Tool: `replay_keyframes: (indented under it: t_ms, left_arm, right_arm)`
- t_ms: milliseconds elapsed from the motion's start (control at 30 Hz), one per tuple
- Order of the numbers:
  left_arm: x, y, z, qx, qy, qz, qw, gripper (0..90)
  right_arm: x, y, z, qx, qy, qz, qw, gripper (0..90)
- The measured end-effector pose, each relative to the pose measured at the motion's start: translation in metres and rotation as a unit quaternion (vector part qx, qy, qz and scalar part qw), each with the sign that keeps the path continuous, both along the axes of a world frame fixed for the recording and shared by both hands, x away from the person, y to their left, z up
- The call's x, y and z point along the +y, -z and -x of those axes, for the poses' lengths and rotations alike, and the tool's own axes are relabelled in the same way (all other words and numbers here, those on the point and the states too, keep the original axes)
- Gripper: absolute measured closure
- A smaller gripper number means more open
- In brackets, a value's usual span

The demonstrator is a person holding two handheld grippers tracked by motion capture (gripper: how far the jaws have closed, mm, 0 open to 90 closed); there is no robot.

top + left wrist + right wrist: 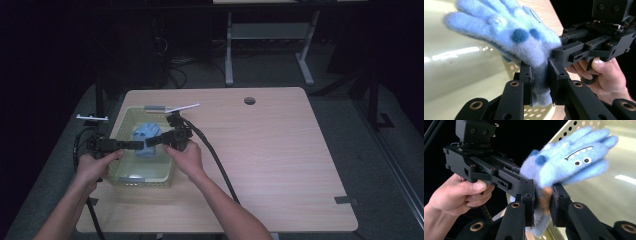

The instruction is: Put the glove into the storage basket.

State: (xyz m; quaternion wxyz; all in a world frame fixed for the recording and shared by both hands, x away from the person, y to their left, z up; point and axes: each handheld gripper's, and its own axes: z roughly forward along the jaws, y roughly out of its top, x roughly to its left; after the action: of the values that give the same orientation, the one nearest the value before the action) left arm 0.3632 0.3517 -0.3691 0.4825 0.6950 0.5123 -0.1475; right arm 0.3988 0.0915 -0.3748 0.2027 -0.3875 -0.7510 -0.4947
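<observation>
The pale wooden tabletop (260,150) carries a shallow, pale yellow-green perforated plastic basket (145,181) close to its left edge, nearer the person's side than the far side. Above the basket's middle hangs the fuzzy light-blue knitted glove with dark blue spots and a stitched monster face (145,134), lifted off the basket floor and held from both sides.

What the coming move turns on is how the glove is strung between the two tongs. In the high view its cuff end sits at the meeting point of the jaws, and its fingers fan away toward the basket's far wall, so its long axis runs roughly from the near side to the far side, across the line joining the two hands. Both hands are equally near; neither has a reach advantage.

The left gripper (540,83) comes in from the basket's left rim with its jaws drawn narrow, pads pinching a fold of the cuff. The right gripper (543,205) comes in from the basket's right rim, jaws likewise narrow and clamped on the cuff, where an orange patch shows between the pads. The two grips sit just beside each other on the same end of the glove, jaw tips almost touching.

Judging from this, pulling the hands apart would stretch the cuff open.
</observation>
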Motion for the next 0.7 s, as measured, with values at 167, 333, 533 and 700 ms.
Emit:
replay_keyframes:
  t_ms: [167,333,533,700]
  left_arm:
    - [0.004,0.002,-0.003,0.005,-0.002,-0.012,0.9999,75.1]
    - [0.005,0.006,-0.005,0.011,-0.005,-0.03,0.9995,75.5]
    - [0.006,0.011,-0.007,0.014,-0.006,-0.048,0.9987,75.8]
    - [0.009,0.021,-0.006,0.026,-0.002,-0.057,0.9981,75.7]
  right_arm:
    - [0.005,0.006,-0.004,0.011,0.0,-0.003,0.9999,75.4]
    - [0.011,0.012,-0.006,0.013,0.003,0.005,0.9999,75.3]
    - [0.016,0.019,-0.007,0.011,0.007,0.017,0.9998,75.0]
    - [0.021,0.026,-0.007,0.018,-0.001,0.031,0.9993,74.2]
